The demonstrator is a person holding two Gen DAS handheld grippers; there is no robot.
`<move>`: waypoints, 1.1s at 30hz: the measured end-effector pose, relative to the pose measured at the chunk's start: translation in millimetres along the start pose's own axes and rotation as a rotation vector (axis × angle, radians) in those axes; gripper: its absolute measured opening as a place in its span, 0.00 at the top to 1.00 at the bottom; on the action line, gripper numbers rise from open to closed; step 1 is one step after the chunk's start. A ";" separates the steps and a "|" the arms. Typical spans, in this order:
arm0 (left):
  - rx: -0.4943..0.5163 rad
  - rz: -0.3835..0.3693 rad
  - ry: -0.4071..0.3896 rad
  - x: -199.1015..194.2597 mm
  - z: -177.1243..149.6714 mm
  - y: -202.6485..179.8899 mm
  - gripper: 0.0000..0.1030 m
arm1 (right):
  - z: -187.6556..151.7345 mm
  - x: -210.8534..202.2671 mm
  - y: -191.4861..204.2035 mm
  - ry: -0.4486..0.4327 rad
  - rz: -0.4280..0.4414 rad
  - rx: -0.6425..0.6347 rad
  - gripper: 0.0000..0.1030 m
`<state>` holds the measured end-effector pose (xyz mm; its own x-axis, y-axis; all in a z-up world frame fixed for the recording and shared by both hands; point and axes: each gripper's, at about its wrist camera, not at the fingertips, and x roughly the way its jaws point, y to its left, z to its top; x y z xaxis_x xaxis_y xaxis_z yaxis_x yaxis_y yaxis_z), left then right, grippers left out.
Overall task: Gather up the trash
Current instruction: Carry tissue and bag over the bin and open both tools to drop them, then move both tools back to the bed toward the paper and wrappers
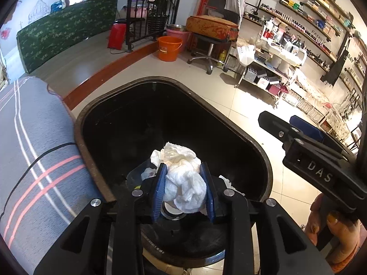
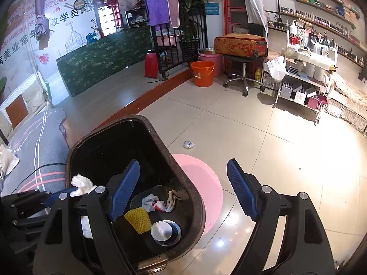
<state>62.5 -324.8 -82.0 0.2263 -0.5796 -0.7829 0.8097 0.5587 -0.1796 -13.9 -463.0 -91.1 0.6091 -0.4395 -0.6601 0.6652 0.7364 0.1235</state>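
My left gripper (image 1: 183, 171) is shut on a crumpled white tissue (image 1: 183, 178) and holds it over the open black trash bin (image 1: 110, 105). In the right wrist view the same tissue (image 2: 82, 184) shows at the bin's (image 2: 183, 160) left rim, held by the left gripper (image 2: 57, 194). My right gripper (image 2: 183, 188) is open and empty, above the bin's right rim. Inside the bin lie a yellow foam net (image 2: 137, 220), a silver round lid (image 2: 162, 231) and crumpled wrappers (image 2: 153, 202). A small crumpled scrap (image 2: 188, 144) lies on the tiled floor beyond the bin.
A pink round mat (image 2: 201, 183) lies right of the bin. A grey striped mattress (image 1: 34, 149) is on the left. An orange bucket (image 2: 203, 73), a stool with a suitcase (image 2: 240, 45) and a stocked trolley (image 2: 305, 78) stand further back.
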 end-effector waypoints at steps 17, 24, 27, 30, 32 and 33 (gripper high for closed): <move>-0.005 0.070 -0.099 -30.1 -15.1 8.5 0.11 | 0.9 2.6 -2.3 0.012 0.009 0.018 0.21; -0.114 0.142 -0.146 -60.3 -28.4 44.1 0.09 | -2.3 -0.5 25.5 0.019 0.050 -0.022 0.15; -0.169 0.176 -0.176 -75.2 -36.2 60.7 0.09 | -5.8 -3.3 43.0 0.029 0.081 -0.050 0.15; -0.219 0.218 -0.200 -90.6 -44.6 79.0 0.09 | -9.5 -6.4 61.6 0.037 0.118 -0.078 0.15; -0.262 0.241 -0.215 -101.4 -50.8 91.9 0.09 | -11.4 -8.9 76.0 0.038 0.146 -0.104 0.15; -0.280 0.251 -0.221 -107.6 -53.8 99.3 0.09 | -12.5 -10.7 84.9 0.039 0.163 -0.119 0.15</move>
<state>89.5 -175.1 -47.7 0.5326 -0.5016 -0.6817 0.5438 0.8200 -0.1786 30.6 -389.4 -82.8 0.6862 -0.2907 -0.6667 0.5015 0.8530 0.1442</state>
